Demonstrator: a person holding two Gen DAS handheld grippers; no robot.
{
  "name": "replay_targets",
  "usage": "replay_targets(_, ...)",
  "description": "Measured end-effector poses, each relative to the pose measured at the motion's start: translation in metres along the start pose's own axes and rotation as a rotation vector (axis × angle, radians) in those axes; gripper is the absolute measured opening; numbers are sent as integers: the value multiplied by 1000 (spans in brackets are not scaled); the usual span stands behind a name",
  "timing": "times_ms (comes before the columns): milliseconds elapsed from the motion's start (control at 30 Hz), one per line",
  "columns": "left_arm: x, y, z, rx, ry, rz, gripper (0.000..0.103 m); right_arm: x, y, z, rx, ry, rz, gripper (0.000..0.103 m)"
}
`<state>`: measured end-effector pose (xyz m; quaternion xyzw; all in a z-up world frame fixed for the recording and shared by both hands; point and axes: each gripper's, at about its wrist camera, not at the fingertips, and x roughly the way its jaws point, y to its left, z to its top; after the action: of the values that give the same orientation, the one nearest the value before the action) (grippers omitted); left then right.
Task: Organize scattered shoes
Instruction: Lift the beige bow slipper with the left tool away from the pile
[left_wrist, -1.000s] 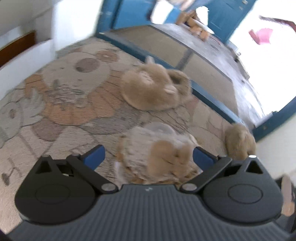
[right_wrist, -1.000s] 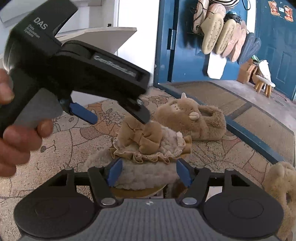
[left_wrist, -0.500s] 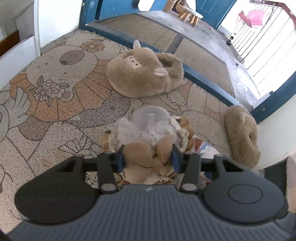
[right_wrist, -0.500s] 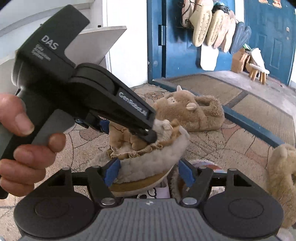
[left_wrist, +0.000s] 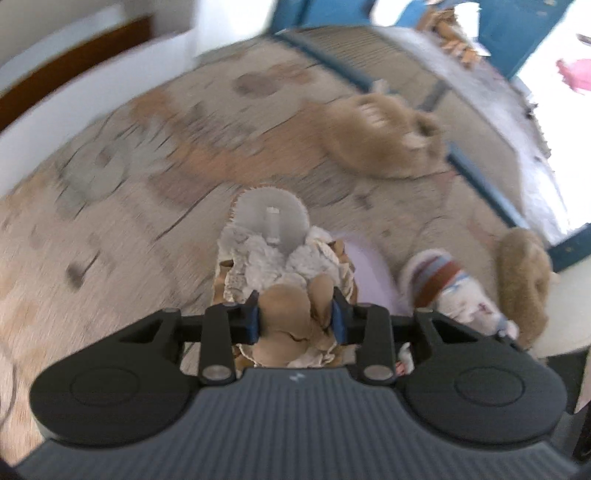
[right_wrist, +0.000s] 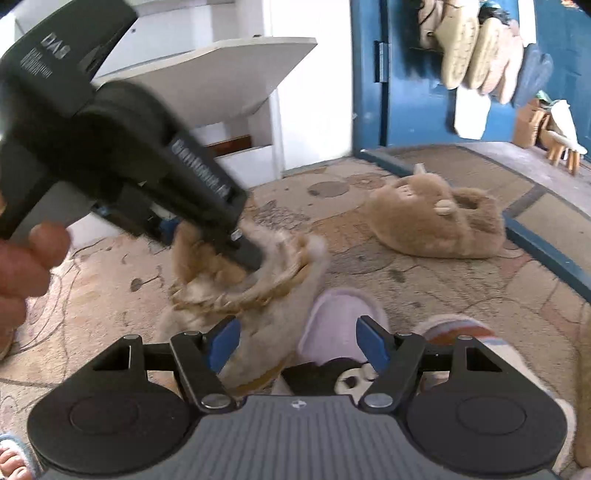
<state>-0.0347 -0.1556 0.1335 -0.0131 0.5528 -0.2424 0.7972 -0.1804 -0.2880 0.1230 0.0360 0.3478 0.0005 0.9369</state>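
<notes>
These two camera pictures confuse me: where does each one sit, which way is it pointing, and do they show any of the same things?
Left wrist view: sits on the left gripper, looking down its fingers, shut on the bow slipper; no hand shows.
Right wrist view: sits on the right gripper, open, facing the blue door; a hand holding the left gripper shows.
Shared: bow slipper, lilac slipper, animal slipper, patterned mat.
</notes>
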Motion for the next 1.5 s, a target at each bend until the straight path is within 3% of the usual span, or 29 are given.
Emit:
replay_targets(133,1,11,-11,-29,-2,34,33,7,18,-5,-21,33,40,73)
replay_targets(267,9,15,-12,-36,45,-1,37,10,25,-10,-5,51,47,73)
replay_targets(333,9,17,-10,-22,37,-2,46,11,28,-13,3,59,51,75)
replay_targets(433,6,24,-4,-18,28,-38,73,14,33,-17,15,73,56,76)
replay_targets(500,2,29,4,0,-6,-22,97,15,36,-19,23,82,60,76)
replay_targets(733,22,41,28,26,-25,90,103,20,47,-28,51,113,72,78)
replay_targets(967,53,46,24,25,51,98,102,25,58,-36,79,145,84,78)
replay_targets(1067,64,43,17,53,75,119,95,32,56,-43,106,155,88,78)
replay_targets(1133,67,44,14,60,94,112,76,34,56,-45,127,157,89,78)
replay_targets(1167,68,45,12,63,104,106,51,35,56,-47,137,158,92,78)
replay_targets(1200,68,46,10,64,109,89,35,36,55,-48,150,159,103,78)
replay_targets(1300,61,47,7,80,93,82,24,38,51,-52,186,161,135,69)
replay_targets(1500,48,60,-1,46,91,97,22,34,43,-53,201,142,157,49)
